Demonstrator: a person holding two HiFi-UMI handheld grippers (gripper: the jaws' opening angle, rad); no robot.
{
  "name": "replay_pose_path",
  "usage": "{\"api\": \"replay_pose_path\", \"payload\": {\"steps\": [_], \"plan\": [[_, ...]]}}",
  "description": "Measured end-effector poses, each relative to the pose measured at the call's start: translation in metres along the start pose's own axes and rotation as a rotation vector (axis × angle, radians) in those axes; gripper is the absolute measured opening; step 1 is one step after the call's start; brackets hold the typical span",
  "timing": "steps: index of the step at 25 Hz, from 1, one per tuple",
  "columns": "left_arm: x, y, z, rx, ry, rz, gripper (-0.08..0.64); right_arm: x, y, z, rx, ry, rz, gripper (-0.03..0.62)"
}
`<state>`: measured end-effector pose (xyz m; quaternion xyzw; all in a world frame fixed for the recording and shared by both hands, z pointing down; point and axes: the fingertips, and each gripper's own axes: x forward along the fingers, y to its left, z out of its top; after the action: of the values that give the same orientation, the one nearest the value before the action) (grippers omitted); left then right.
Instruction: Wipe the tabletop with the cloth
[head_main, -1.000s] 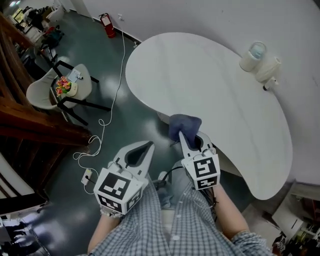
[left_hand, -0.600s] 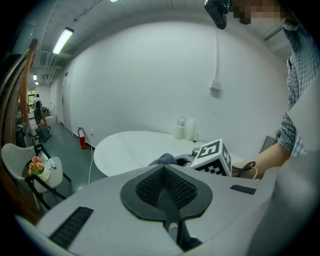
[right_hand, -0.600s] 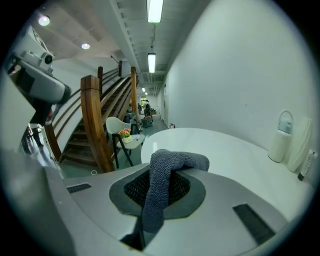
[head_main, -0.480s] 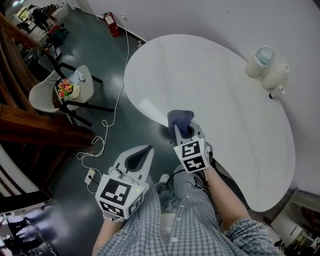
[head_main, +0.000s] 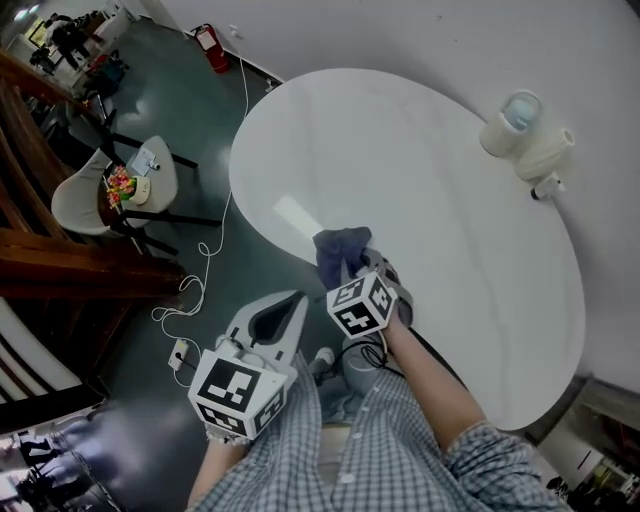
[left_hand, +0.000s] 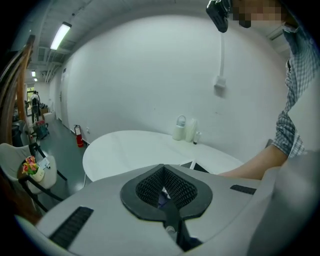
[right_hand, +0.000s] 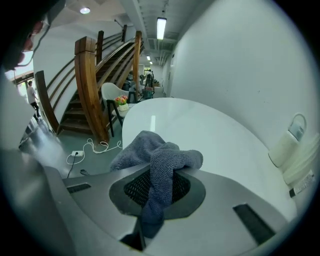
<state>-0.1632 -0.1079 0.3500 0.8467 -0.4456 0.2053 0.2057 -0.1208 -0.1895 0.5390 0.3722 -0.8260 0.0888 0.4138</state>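
Observation:
The white curved tabletop (head_main: 420, 190) fills the middle of the head view. My right gripper (head_main: 347, 268) is shut on a blue-grey cloth (head_main: 338, 247), which bunches out past the jaws over the table's near left edge. In the right gripper view the cloth (right_hand: 156, 152) hangs down between the closed jaws of the right gripper (right_hand: 157, 176), with the tabletop (right_hand: 200, 130) beyond. My left gripper (head_main: 293, 303) is shut with nothing in it, off the table over the floor. The left gripper view has the left gripper (left_hand: 162, 170) pointing toward the tabletop (left_hand: 135, 150).
A white jug and a pale container (head_main: 523, 130) stand at the table's far right edge by the wall. On the floor to the left are a chair with flowers (head_main: 128, 182), a white cable with a power strip (head_main: 190, 300), and a wooden staircase (head_main: 60, 250).
My right gripper has carried the cloth leftward along the table's near edge. The left gripper has barely moved.

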Motion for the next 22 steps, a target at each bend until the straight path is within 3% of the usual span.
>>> {"api": "replay_pose_path", "payload": {"steps": [9,22], "plan": [[0.021,-0.01,0.01,0.013,0.015,-0.015,0.003,-0.003,-0.005,-0.005,0.013,-0.002,0.032,0.031],[0.048,-0.036,0.024,0.084,0.024,-0.098,0.003,-0.036,-0.037,-0.053,0.113,0.018,-0.027,0.031]]}}
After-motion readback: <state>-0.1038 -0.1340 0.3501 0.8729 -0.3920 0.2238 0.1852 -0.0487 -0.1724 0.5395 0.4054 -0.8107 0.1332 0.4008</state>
